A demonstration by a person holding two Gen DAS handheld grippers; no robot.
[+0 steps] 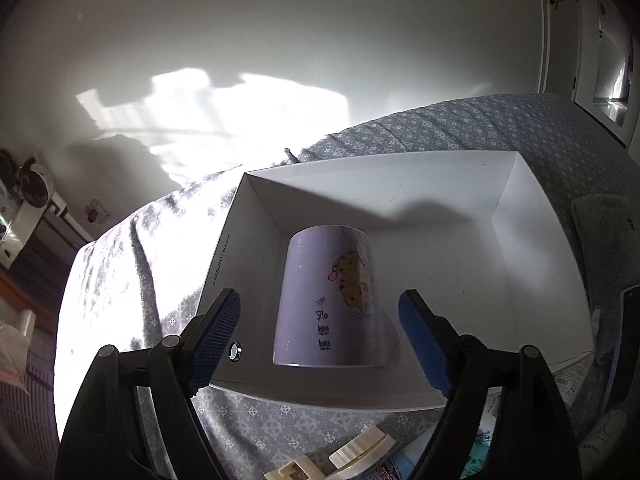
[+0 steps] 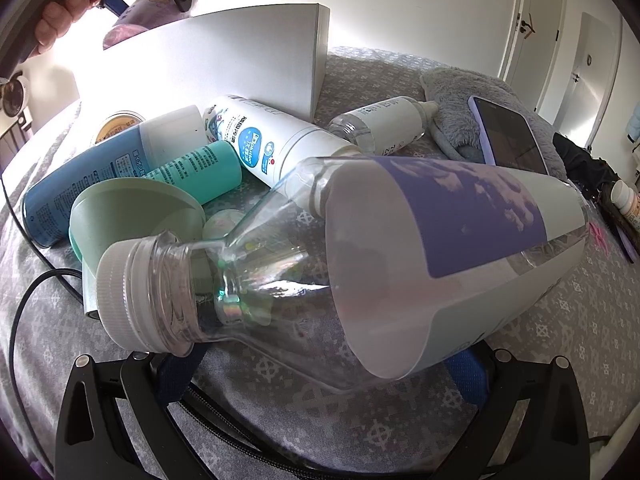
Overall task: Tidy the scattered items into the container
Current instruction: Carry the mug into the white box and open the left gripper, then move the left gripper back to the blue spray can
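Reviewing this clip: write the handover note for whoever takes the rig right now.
Left gripper: open over the white box. The lavender cup is inside the box, between the fingers, with the pads apart from it.
Right gripper: the clear bottle lies across its fingers; whether it is gripped cannot be told.
Done: cup in box.
Left: clear bottle, white spray bottle, blue can, teal tube, small bottle, green lid, all on the bed beside the box.

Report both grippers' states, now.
Left gripper: open, purple cup between its fingers, ungripped.
Right gripper: closed on the clear bottle.
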